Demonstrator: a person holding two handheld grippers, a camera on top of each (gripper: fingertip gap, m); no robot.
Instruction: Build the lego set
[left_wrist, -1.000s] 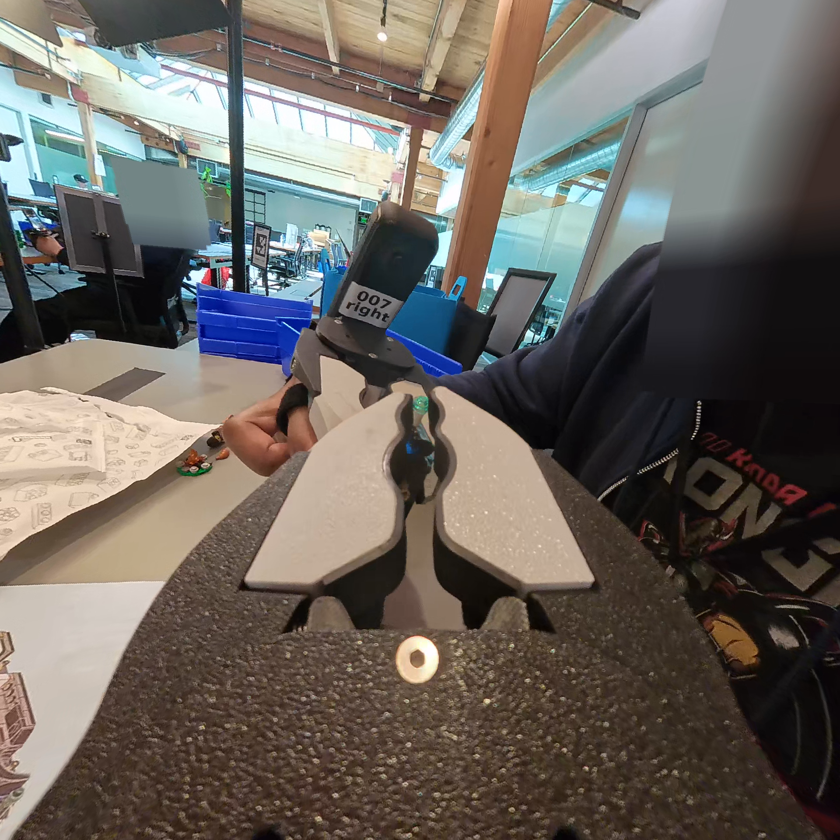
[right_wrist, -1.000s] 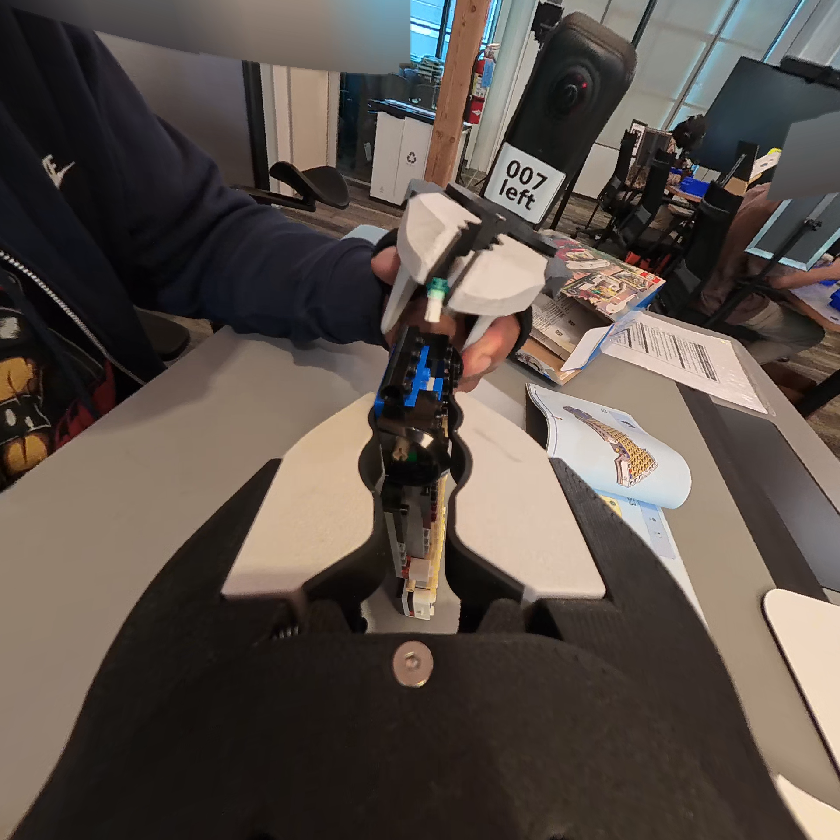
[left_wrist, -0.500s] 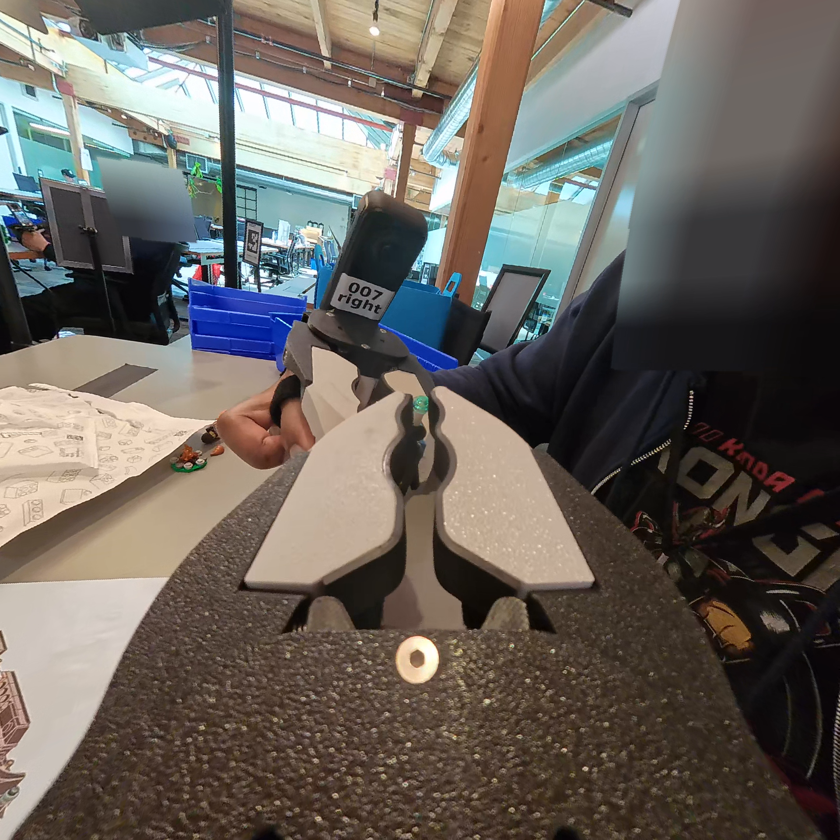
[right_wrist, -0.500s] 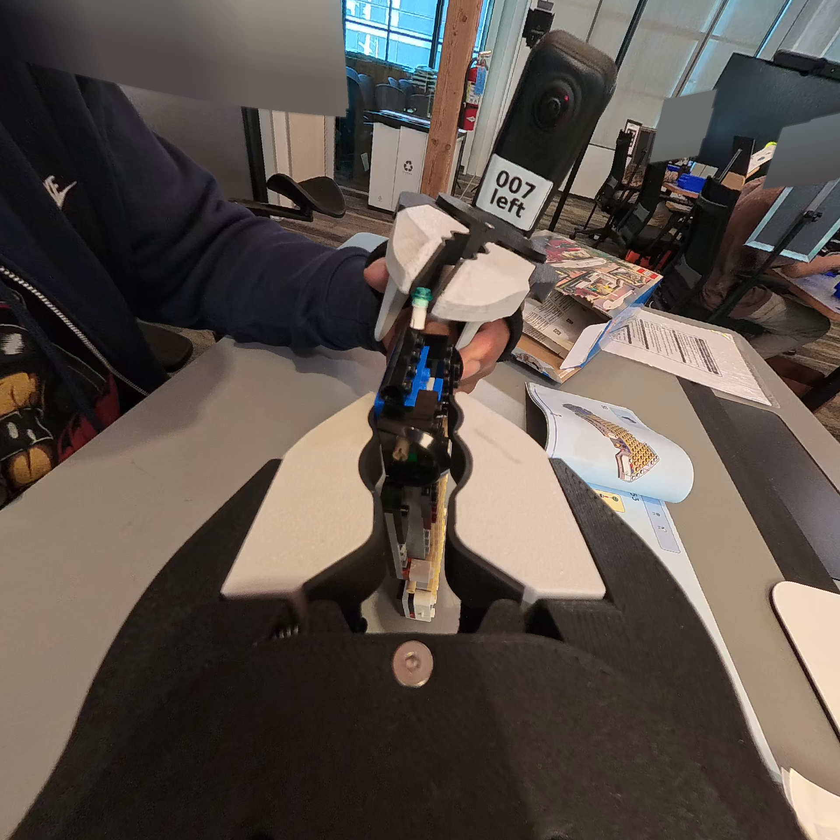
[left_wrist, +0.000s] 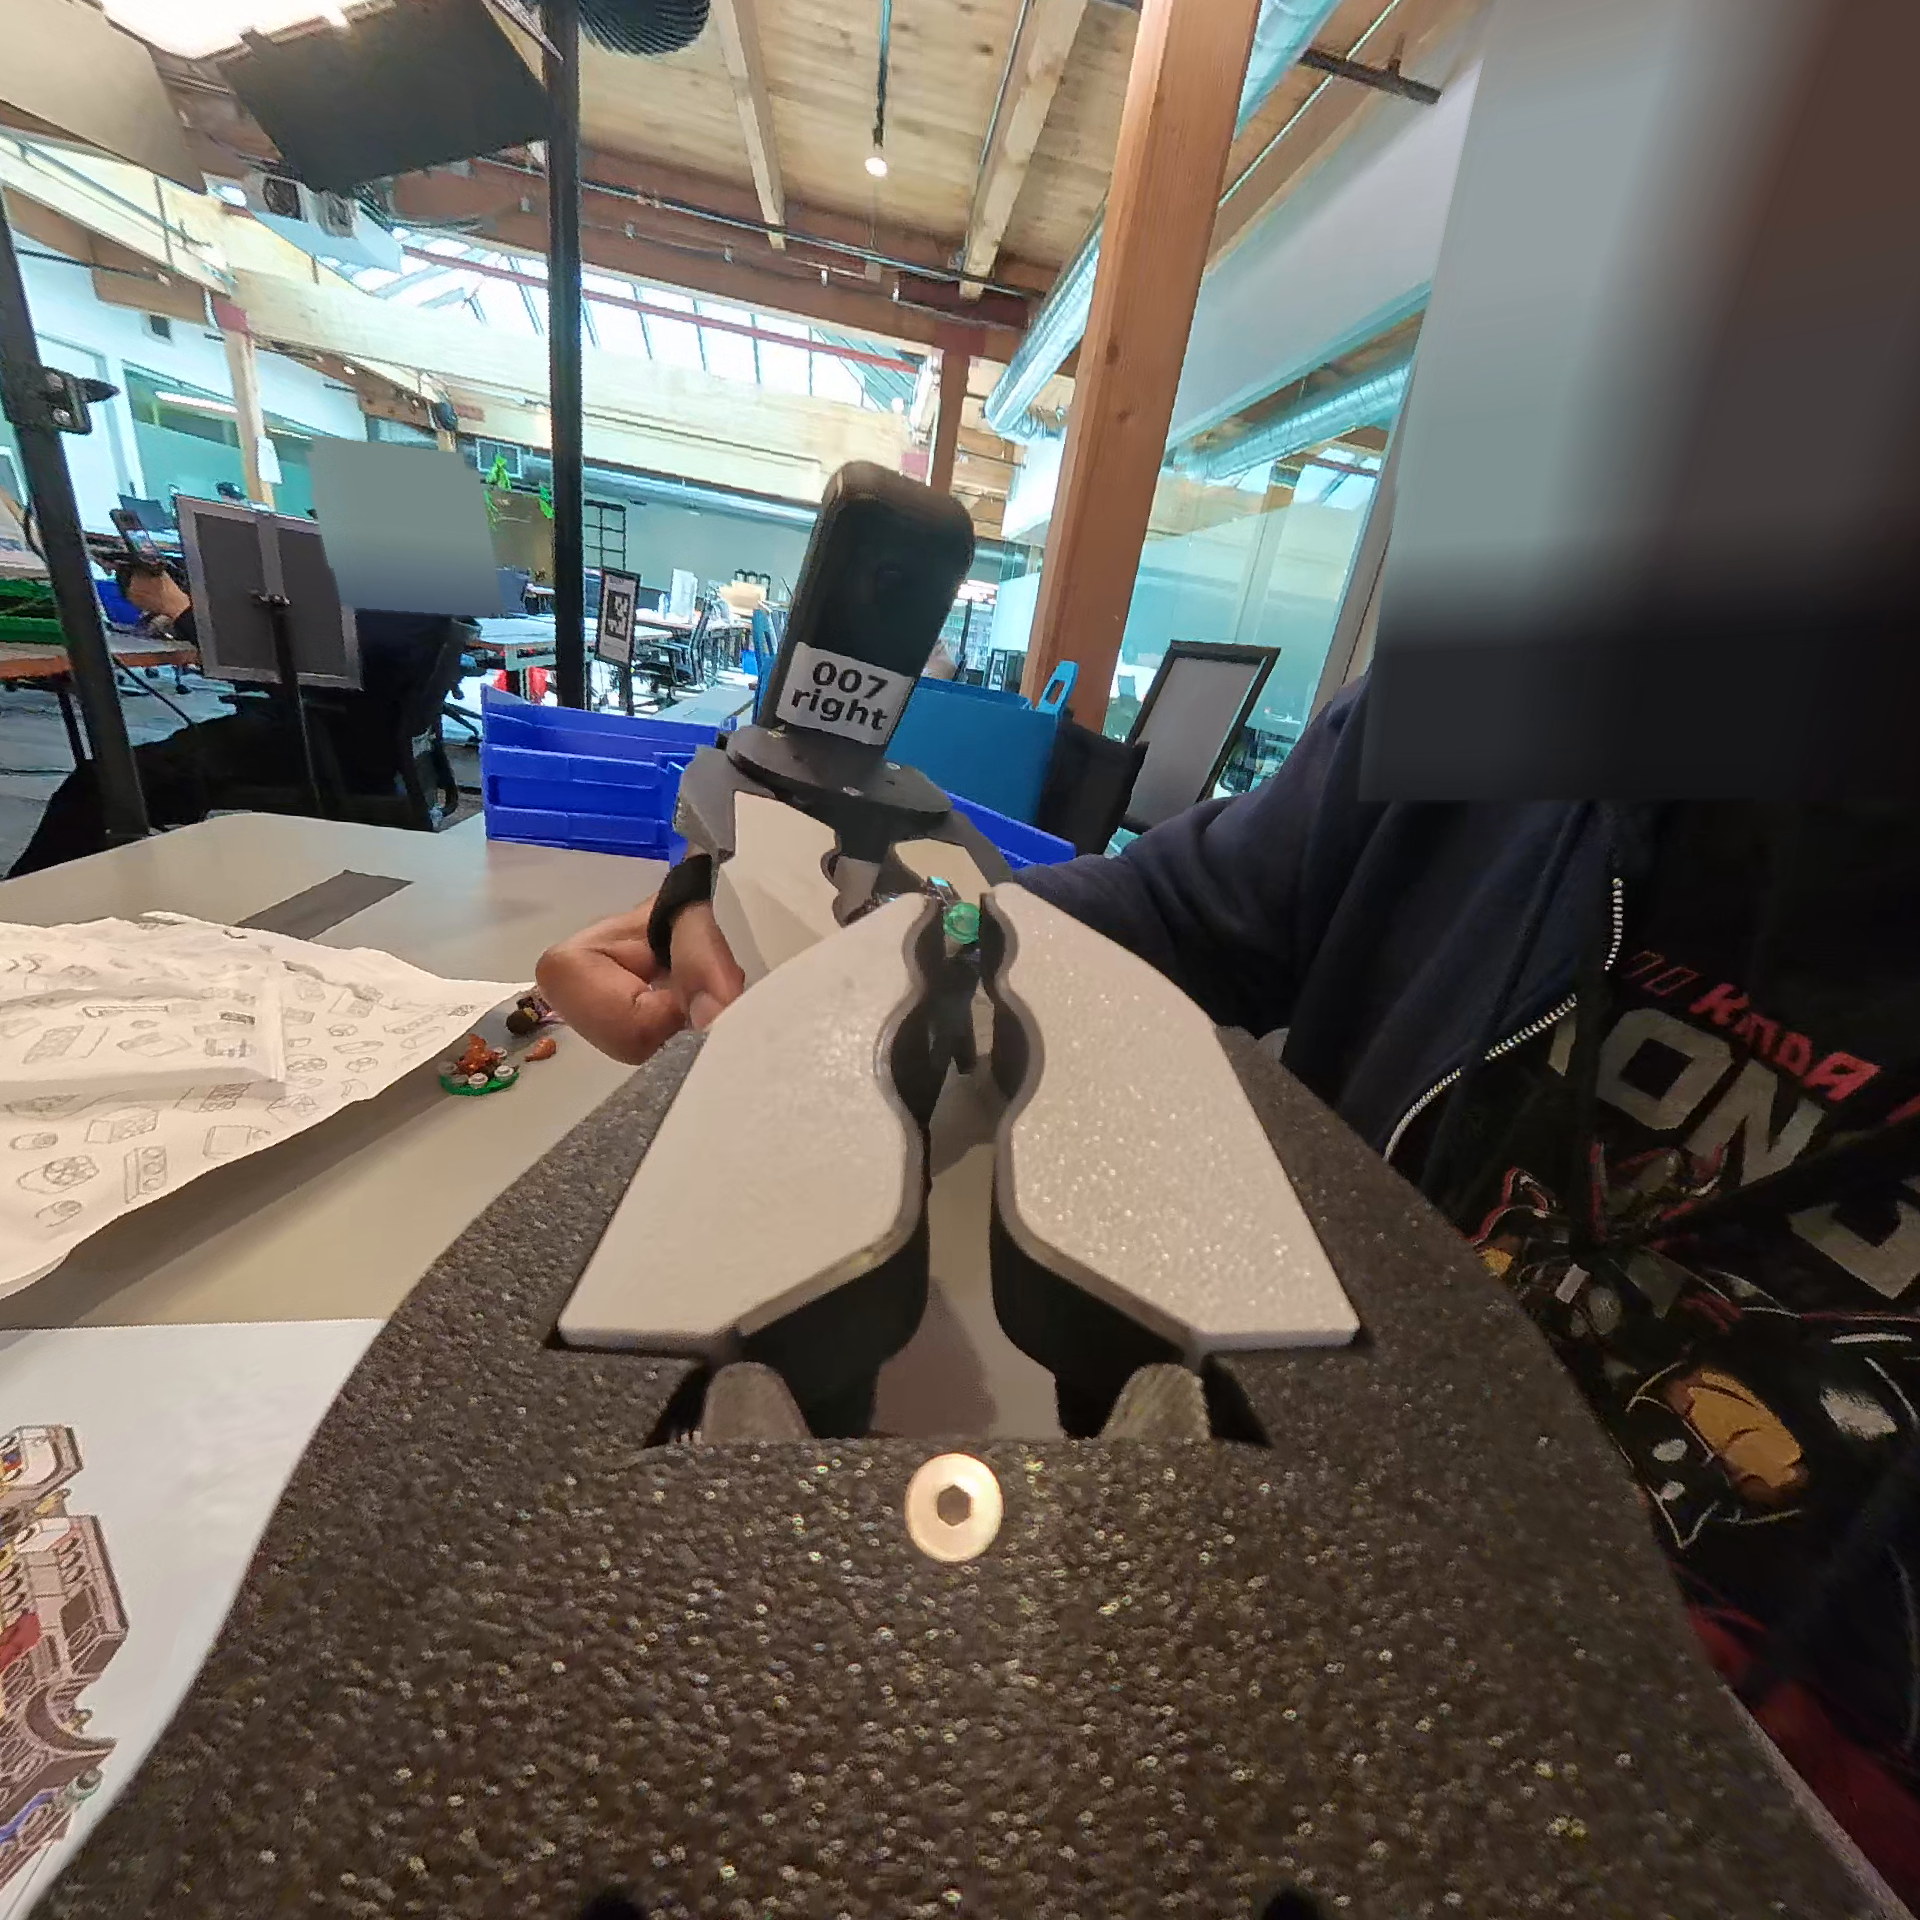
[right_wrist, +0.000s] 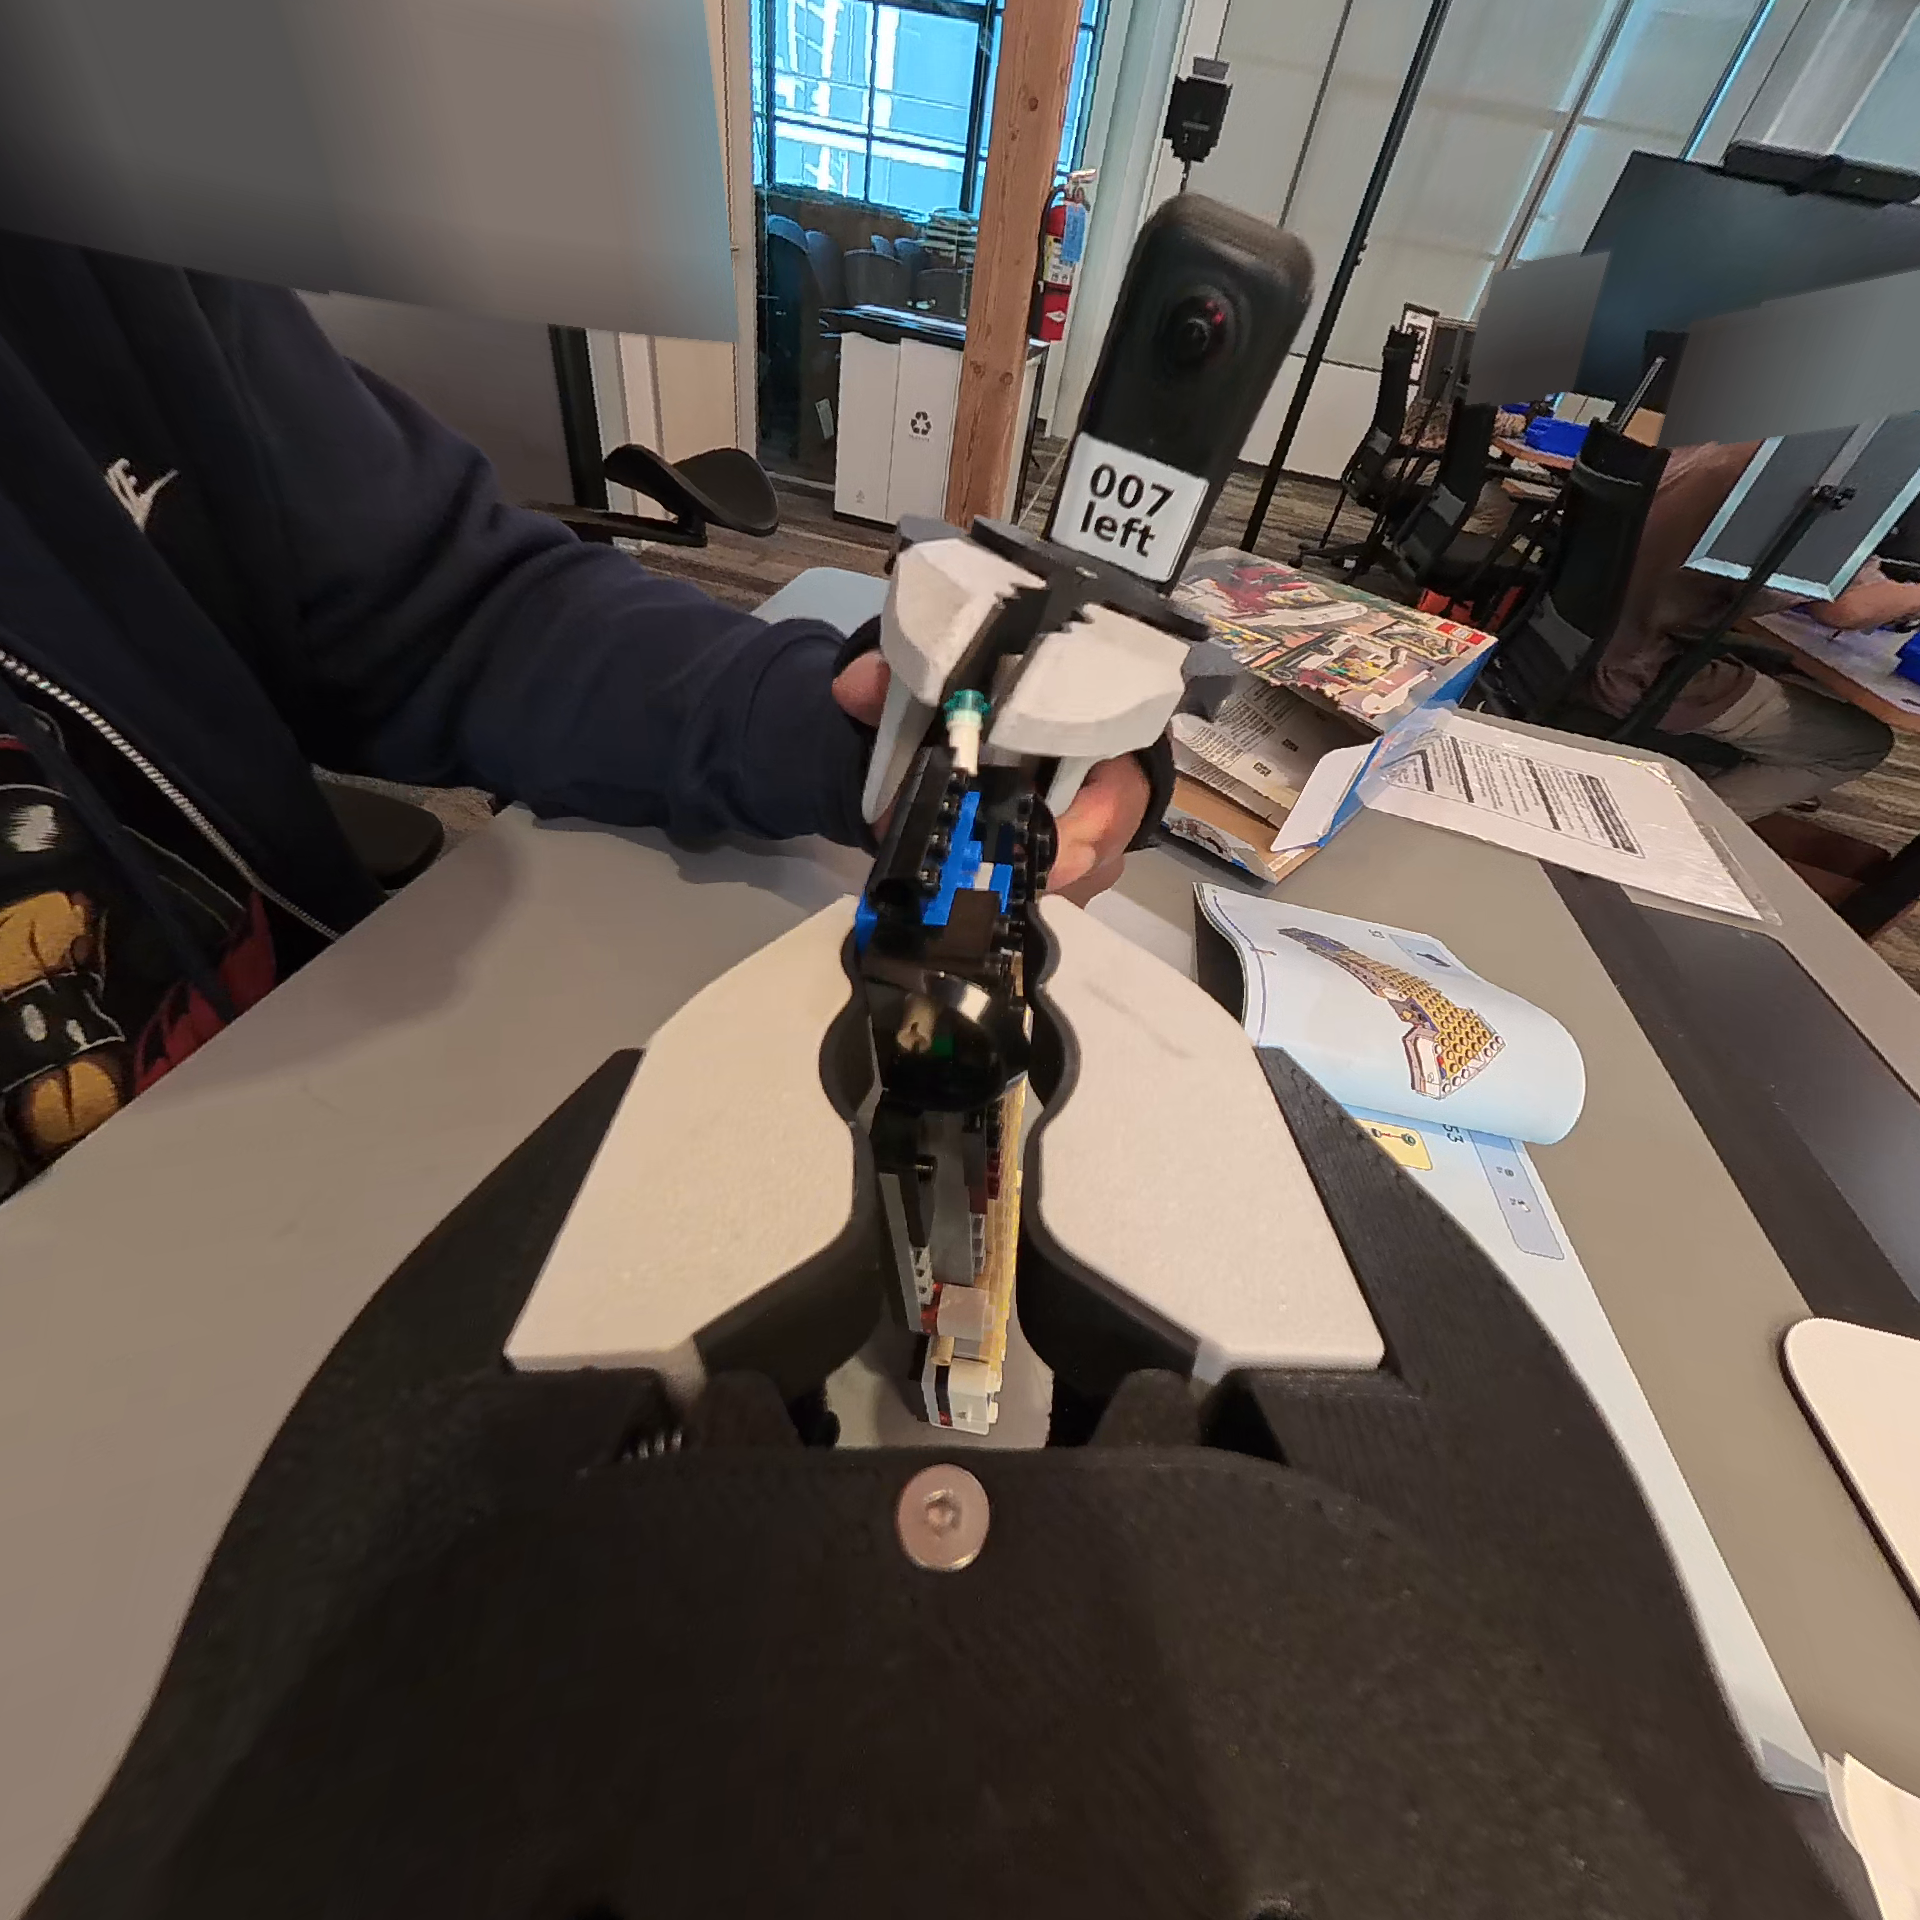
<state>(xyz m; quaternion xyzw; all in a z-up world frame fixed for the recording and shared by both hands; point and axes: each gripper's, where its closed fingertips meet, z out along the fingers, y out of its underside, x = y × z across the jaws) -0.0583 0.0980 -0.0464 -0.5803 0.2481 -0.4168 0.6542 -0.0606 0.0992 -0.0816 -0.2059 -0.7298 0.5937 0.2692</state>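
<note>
Two grippers are held facing each other above the table (right_wrist: 436, 997), tips almost meeting. The right gripper (right_wrist: 940, 914) is clamped on a brick model (right_wrist: 951, 1049) (black and blue at the far end, tan and grey near the base), with both pads pressed on its sides. The left gripper (right_wrist: 977, 717) is nearly closed on a small white peg (right_wrist: 964, 732) with a green top. The peg's lower end is set against the model's far end; whether it is seated cannot be told. An open booklet (right_wrist: 1403, 1018) and a box (right_wrist: 1340, 644) are seen beyond, and loose bits (left_wrist: 478, 1070) lie by a printed sheet (left_wrist: 156, 1039).
</note>
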